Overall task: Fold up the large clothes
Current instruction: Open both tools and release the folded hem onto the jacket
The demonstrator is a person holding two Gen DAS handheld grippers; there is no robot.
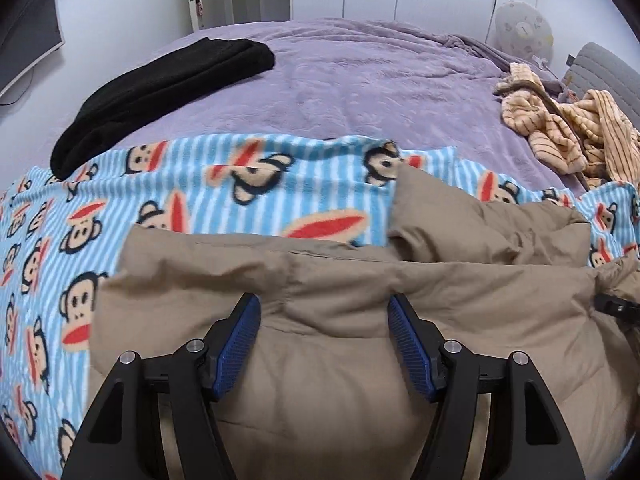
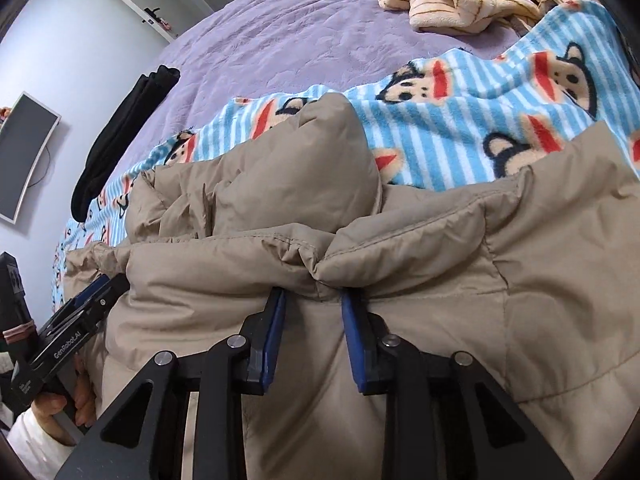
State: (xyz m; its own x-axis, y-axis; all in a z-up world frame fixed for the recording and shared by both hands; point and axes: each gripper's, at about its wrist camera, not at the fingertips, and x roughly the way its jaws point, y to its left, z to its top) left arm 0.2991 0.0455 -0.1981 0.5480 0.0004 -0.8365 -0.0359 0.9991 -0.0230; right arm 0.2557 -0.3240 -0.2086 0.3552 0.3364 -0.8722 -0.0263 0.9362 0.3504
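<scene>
A tan puffer jacket (image 1: 328, 280) lies on a blue striped monkey-print blanket (image 1: 192, 184) on the bed, and it also shows in the right wrist view (image 2: 400, 248). My left gripper (image 1: 324, 308) is open, its blue pads spread wide over the jacket's padded fabric. My right gripper (image 2: 314, 300) is shut on a pinched fold of the jacket's edge. The left gripper (image 2: 96, 292) also shows at the left of the right wrist view, at the jacket's left edge. The blanket (image 2: 460, 120) lies beyond the jacket.
A black folded garment (image 1: 160, 88) lies on the purple bedspread (image 1: 360, 80) at the far left. A crumpled orange striped garment (image 1: 568, 120) lies at the right. A monitor (image 2: 24, 156) hangs on the wall to the left. Wardrobe doors stand beyond the bed.
</scene>
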